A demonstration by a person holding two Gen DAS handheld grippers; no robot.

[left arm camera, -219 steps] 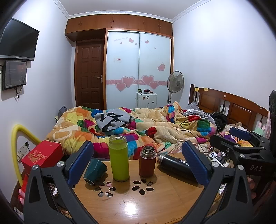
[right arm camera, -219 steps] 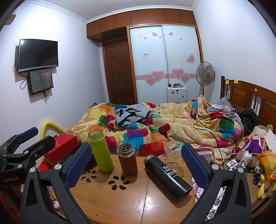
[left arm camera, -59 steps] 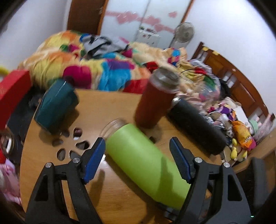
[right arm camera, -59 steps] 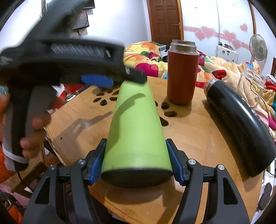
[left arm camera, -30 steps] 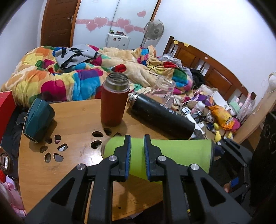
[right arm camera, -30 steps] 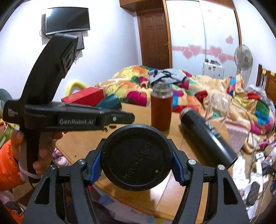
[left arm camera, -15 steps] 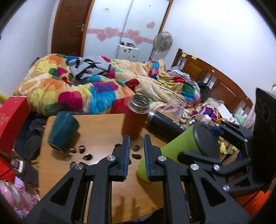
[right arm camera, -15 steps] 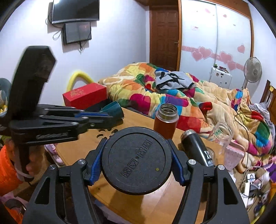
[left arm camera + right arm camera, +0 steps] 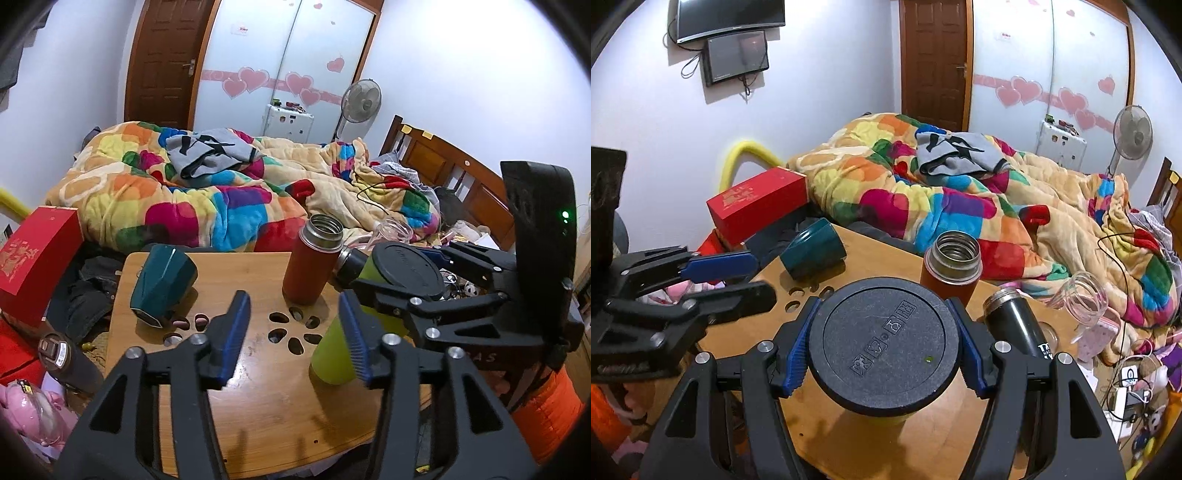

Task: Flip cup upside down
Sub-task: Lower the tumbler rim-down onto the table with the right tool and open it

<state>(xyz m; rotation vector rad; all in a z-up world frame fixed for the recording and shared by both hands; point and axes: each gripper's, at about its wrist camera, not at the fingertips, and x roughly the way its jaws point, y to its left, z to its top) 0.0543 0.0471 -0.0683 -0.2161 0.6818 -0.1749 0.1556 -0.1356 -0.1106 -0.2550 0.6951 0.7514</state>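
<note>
The green cup (image 9: 334, 347) stands upside down on the wooden table (image 9: 258, 402), mouth down, black base up. My right gripper (image 9: 884, 350) is shut on the green cup near its black base (image 9: 884, 345); it also shows in the left wrist view (image 9: 400, 282). My left gripper (image 9: 293, 334) is open and empty, just left of the cup; it also shows in the right wrist view (image 9: 738, 275).
A red flask (image 9: 314, 260) stands open at the table's middle back. A black flask (image 9: 1019, 326) and a clear jar (image 9: 1078, 295) lie to its right. A teal mug (image 9: 162, 280) lies on its side at the back left. A bed with a colourful quilt (image 9: 192, 192) is behind.
The right gripper has turned the green cup from lying level to mouth down on the table. My left gripper has opened from shut and stays beside the cup.
</note>
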